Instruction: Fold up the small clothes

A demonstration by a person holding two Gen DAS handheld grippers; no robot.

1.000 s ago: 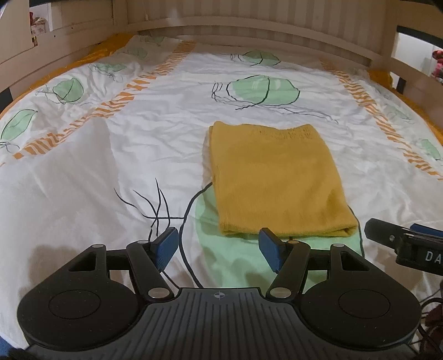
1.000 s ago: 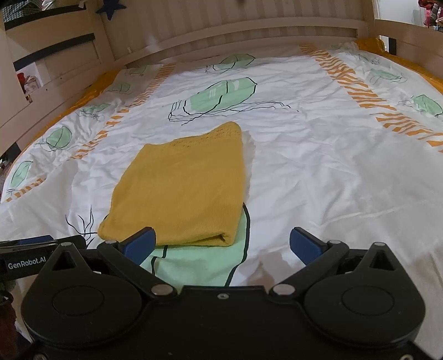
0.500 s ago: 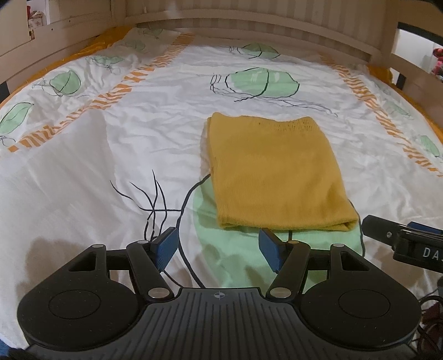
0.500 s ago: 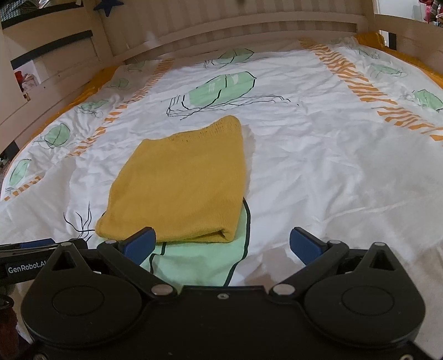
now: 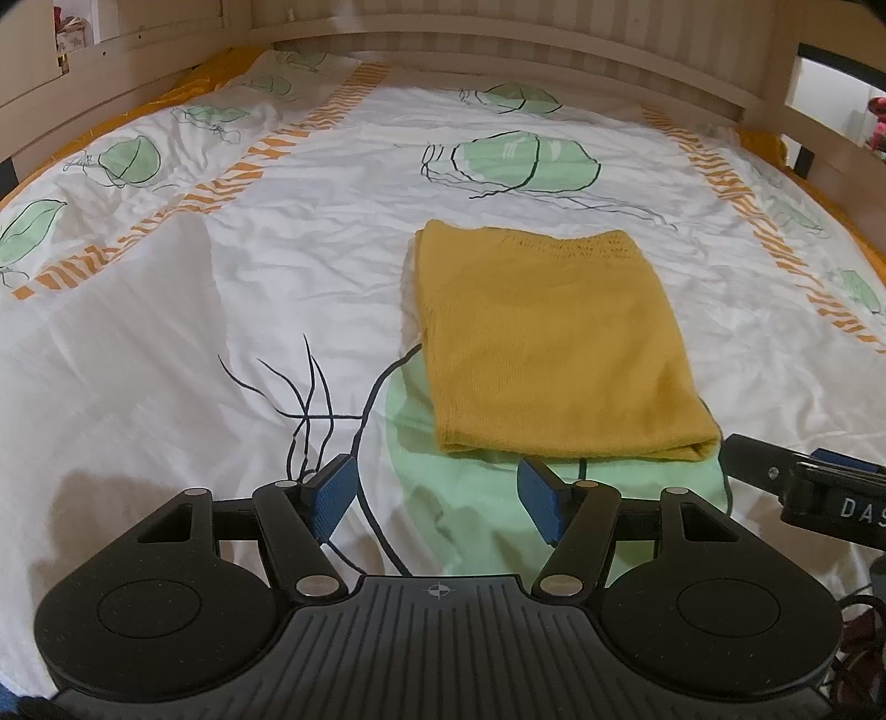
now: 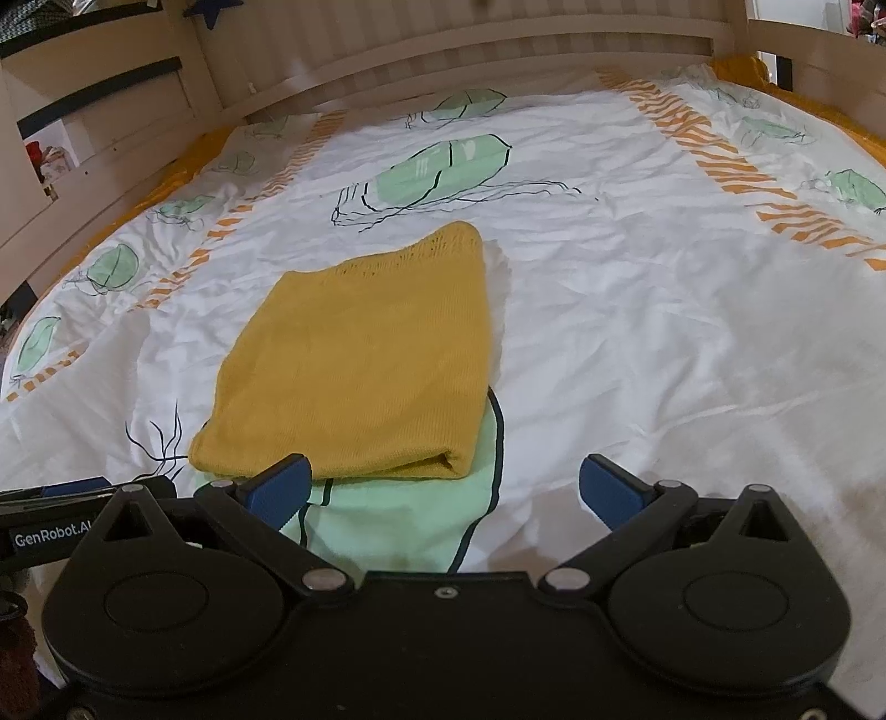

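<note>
A yellow knitted garment (image 5: pixel 554 338) lies folded into a flat rectangle on the bed; it also shows in the right wrist view (image 6: pixel 360 360). My left gripper (image 5: pixel 437 501) is open and empty, just in front of the garment's near edge, slightly to its left. My right gripper (image 6: pixel 446 490) is open wide and empty, in front of the garment's near right corner. The right gripper's finger (image 5: pixel 775 462) shows at the right edge of the left wrist view, and the left gripper's finger (image 6: pixel 77 490) at the left edge of the right wrist view.
The bed is covered by a white sheet (image 5: pixel 194 343) with green leaf prints and orange striped bands. A wooden headboard (image 5: pixel 498 50) runs along the far side and wooden rails (image 6: pixel 111 166) line the sides.
Both grippers have drawn back and tilted slightly, so the garment sits a little farther off. The garment itself has not moved and both grippers stay open.
</note>
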